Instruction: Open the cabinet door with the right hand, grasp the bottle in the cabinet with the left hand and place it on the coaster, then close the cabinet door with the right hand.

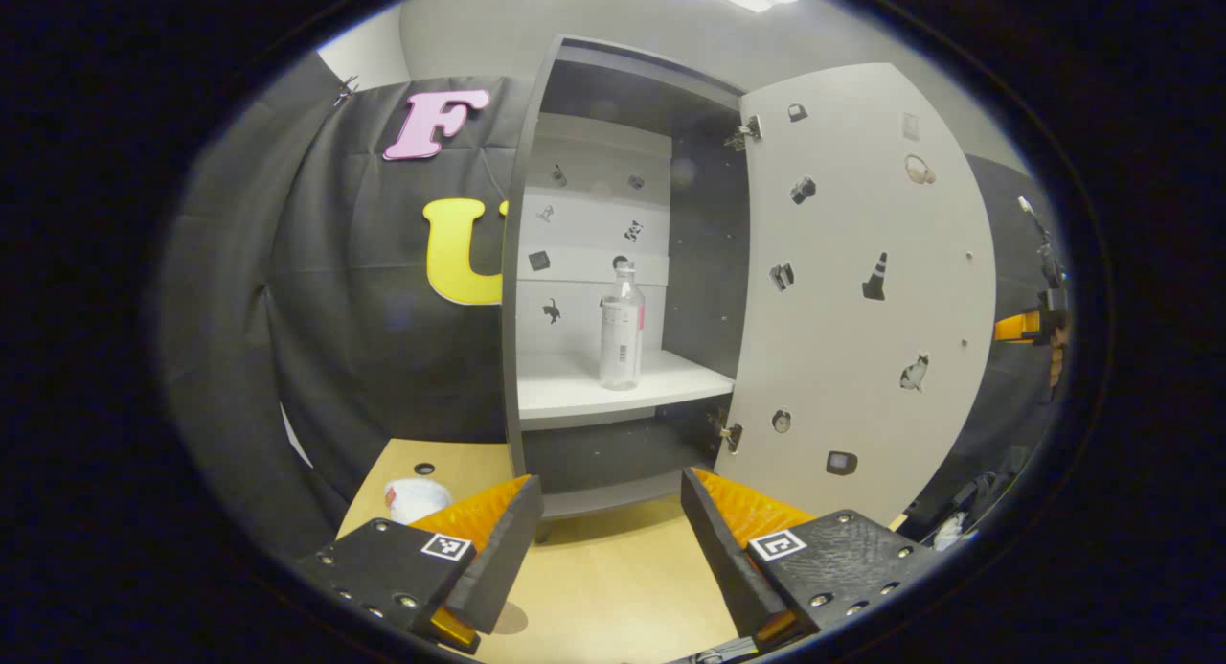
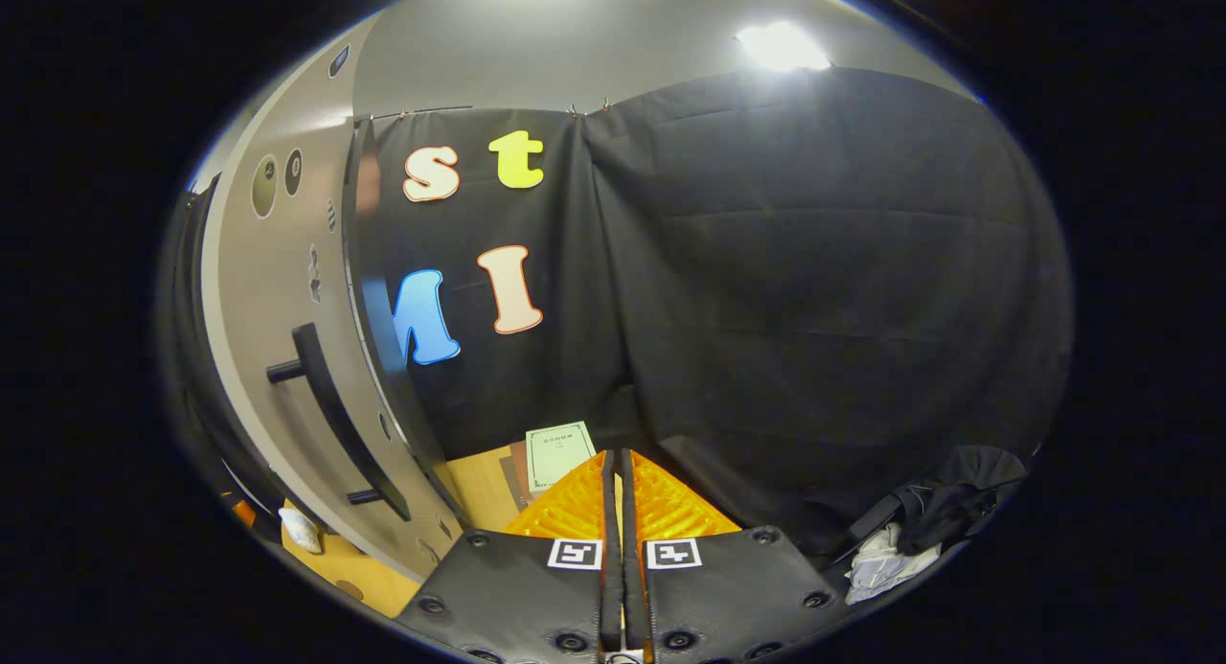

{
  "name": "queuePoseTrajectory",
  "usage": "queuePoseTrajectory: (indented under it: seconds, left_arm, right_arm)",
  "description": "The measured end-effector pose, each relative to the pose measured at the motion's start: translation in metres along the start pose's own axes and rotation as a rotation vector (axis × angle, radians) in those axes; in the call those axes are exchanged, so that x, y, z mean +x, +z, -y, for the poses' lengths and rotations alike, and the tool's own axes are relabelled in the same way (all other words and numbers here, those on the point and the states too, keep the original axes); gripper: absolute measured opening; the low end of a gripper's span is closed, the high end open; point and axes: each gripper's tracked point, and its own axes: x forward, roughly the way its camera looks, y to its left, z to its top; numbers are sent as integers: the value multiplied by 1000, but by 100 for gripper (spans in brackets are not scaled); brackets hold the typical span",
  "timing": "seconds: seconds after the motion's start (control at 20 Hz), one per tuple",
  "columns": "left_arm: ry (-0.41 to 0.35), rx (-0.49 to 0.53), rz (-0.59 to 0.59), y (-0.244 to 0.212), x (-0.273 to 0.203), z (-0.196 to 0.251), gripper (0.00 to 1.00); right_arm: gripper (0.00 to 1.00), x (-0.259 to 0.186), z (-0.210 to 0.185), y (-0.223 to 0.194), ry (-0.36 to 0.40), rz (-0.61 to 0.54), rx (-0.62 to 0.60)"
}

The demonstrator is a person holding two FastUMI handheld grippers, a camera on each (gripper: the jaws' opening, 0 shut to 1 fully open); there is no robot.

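A clear bottle (image 1: 622, 329) with a white label stands upright on the white shelf (image 1: 575, 386) inside the cabinet. The cabinet door (image 1: 862, 290) hangs wide open to the right. My left gripper (image 1: 608, 511) is open, low over the wooden table and well short of the bottle. A white round coaster (image 1: 416, 498) lies on the table at the left, just beyond my left finger. In the right gripper view the door's outer face (image 2: 278, 357) with its black bar handle (image 2: 335, 415) is at the left. My right gripper (image 2: 616, 463) is shut on nothing, away from the handle.
The other gripper and the hand holding it (image 1: 1039, 324) show past the door's far edge. A green booklet (image 2: 560, 451) lies on the wooden table (image 1: 613, 578). Black cloth and white rags (image 2: 881, 559) lie at the lower right. Small stickers dot the door and the cabinet's back wall.
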Motion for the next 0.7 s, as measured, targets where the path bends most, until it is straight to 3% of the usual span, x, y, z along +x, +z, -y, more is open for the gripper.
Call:
queuePoseTrajectory:
  seconds: [0.1,0.2,0.25,0.3,0.6,0.65,0.7]
  left_arm:
    - [10,-2,9,10,13,0,89]
    - [33,4,24,19,31,0,89]
    - [48,9,25,22,39,1,89]
    - [58,9,31,28,50,4,89]
    - [91,-3,78,64,114,22,89]
    - [102,0,90,70,125,24,89]
    - [111,4,102,78,135,25,89]
  right_arm:
    - [0,18,-2,4,9,10,0]
    - [5,27,-4,8,12,16,5]
    - [7,55,-6,1,33,-3,10]
    - [0,66,-7,2,34,-2,15]
    - [0,140,7,20,29,41,3]
    - [14,149,10,21,26,39,-5]
    - [22,157,13,25,37,45,-9]
